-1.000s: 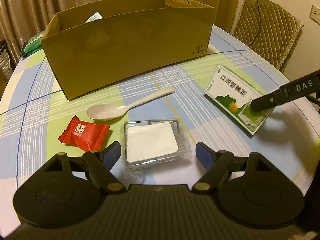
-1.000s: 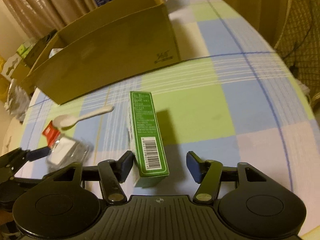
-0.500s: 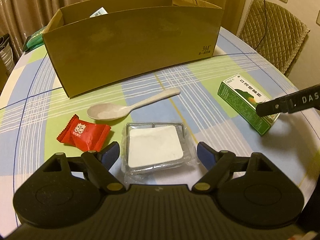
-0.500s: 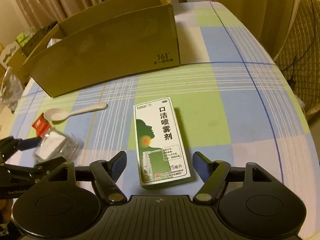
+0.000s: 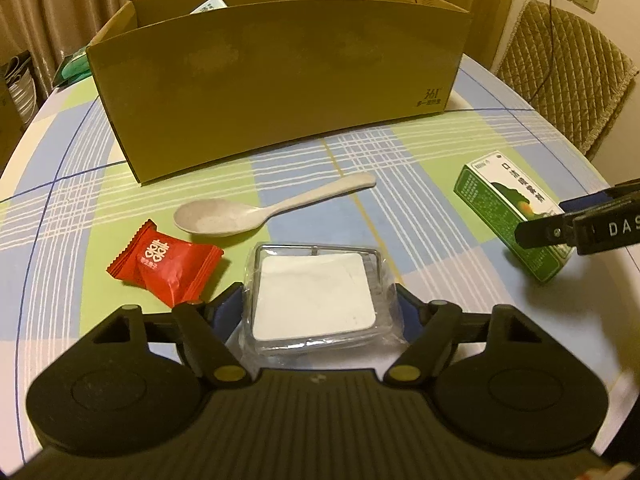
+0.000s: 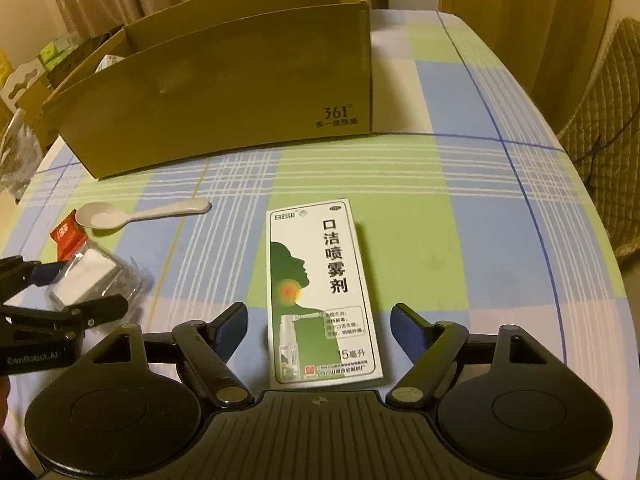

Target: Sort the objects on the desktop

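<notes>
A clear plastic packet point(image 5: 316, 292) with a white pad inside lies on the checked tablecloth. My left gripper point(image 5: 316, 308) straddles it, its jaws closing and the blue pads point(image 5: 404, 308) meeting the wrapper's sides. The same grip shows in the right wrist view, left gripper point(image 6: 80, 286). A green and white spray carton point(image 6: 320, 280) lies flat, face up, between the jaws of my right gripper point(image 6: 318, 312). Those jaws are opening, with bare cloth on both sides of the carton. From the left wrist view, the carton point(image 5: 508, 200) sits at the right with the right gripper point(image 5: 560, 216) over its near end.
An open cardboard box point(image 5: 280, 80) stands across the back of the table, something white inside at its left. A pale spoon point(image 5: 240, 216) and a red candy packet point(image 5: 164, 260) lie in front of it. A quilted chair point(image 5: 560, 72) stands beyond the table's right edge.
The right gripper let go of the carton, which went from standing on edge to lying flat, and its jaws widened. The left gripper's jaws drew in onto the packet's sides.
</notes>
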